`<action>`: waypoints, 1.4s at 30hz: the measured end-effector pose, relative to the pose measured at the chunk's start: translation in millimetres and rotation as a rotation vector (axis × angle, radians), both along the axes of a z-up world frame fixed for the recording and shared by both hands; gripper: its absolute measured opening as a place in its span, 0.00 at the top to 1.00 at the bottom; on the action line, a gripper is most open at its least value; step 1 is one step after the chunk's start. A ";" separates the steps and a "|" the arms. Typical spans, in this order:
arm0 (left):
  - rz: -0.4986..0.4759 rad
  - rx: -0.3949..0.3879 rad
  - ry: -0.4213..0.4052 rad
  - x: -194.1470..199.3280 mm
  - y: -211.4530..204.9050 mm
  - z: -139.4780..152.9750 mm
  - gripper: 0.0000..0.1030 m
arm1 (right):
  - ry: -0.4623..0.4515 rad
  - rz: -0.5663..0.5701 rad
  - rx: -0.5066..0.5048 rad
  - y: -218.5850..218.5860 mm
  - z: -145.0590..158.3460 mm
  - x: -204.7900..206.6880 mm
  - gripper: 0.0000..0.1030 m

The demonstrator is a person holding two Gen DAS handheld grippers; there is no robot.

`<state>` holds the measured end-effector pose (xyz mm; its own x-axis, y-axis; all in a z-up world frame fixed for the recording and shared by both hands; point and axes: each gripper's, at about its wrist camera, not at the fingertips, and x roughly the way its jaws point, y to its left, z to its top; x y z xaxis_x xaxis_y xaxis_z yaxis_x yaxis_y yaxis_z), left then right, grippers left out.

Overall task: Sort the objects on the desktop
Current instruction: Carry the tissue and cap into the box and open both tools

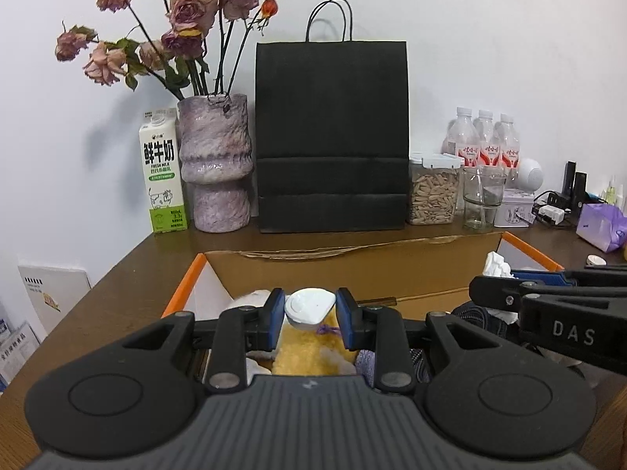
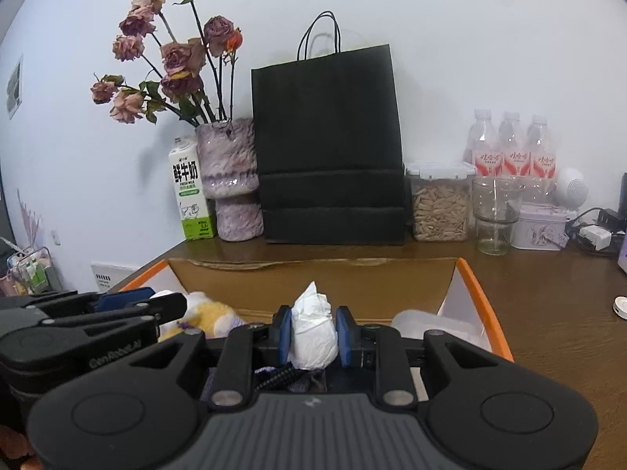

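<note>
Both pairs of jaws are clamped on something. Between the blue pads of the left gripper (image 1: 309, 319) sits a small white plastic cap (image 1: 309, 307), pinched from both sides and held above the open cardboard box (image 1: 352, 264) with orange-edged flaps. Under the cap a yellow plush toy (image 1: 305, 352) lies inside the box; whether the cap touches the plush is hard to say from this angle.

Just to its right, the right gripper (image 2: 313, 337) squeezes a crumpled white tissue (image 2: 313, 333), whose upper end sticks up past the pads. It too hangs over the box, with dark fabric (image 2: 282, 378) and a cord lying below it. In the right wrist view the left gripper shows at the left edge, close beside, with the plush toy behind it.

Along the wall at the back of the brown desk (image 2: 548, 293) stand a milk carton (image 1: 162, 172), a purple vase (image 1: 215, 164) of dried roses, a black paper bag (image 1: 331, 133), a jar of seeds (image 2: 439, 203), an empty glass (image 2: 495, 215), three water bottles (image 2: 509, 149) and a small tin (image 2: 540, 229).
</note>
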<state>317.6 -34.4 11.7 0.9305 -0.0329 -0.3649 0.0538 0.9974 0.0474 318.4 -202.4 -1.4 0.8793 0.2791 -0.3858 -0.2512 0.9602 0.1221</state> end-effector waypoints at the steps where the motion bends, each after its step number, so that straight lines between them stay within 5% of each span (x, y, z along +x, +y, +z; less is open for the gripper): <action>1: -0.002 0.004 -0.002 -0.7 -1.1 -0.3 0.72 | -0.002 -0.001 -0.007 0.8 -0.5 -0.4 0.78; 3: -0.002 0.008 -0.014 -3.4 -2.6 0.3 0.70 | -0.003 -0.005 -0.010 0.9 -0.5 -2.5 0.77; 4: 0.004 0.011 -0.024 -4.8 -3.7 0.9 0.62 | -0.002 -0.004 -0.006 0.5 -0.3 -2.6 0.75; 5: 0.016 0.018 -0.035 -6.6 -4.2 1.7 0.40 | -0.001 -0.004 -0.001 0.1 0.1 -3.4 0.72; 9: 0.106 0.034 -0.126 -21.8 0.5 7.6 0.05 | -0.030 -0.046 0.002 -3.2 5.0 -14.1 0.17; 12: 0.115 -0.007 -0.160 -29.2 10.1 14.7 0.00 | -0.084 -0.075 0.026 -10.7 12.3 -24.4 0.00; 42: 0.083 -0.008 -0.175 -53.6 8.8 14.3 0.00 | -0.147 -0.053 0.015 -9.8 18.4 -54.7 0.00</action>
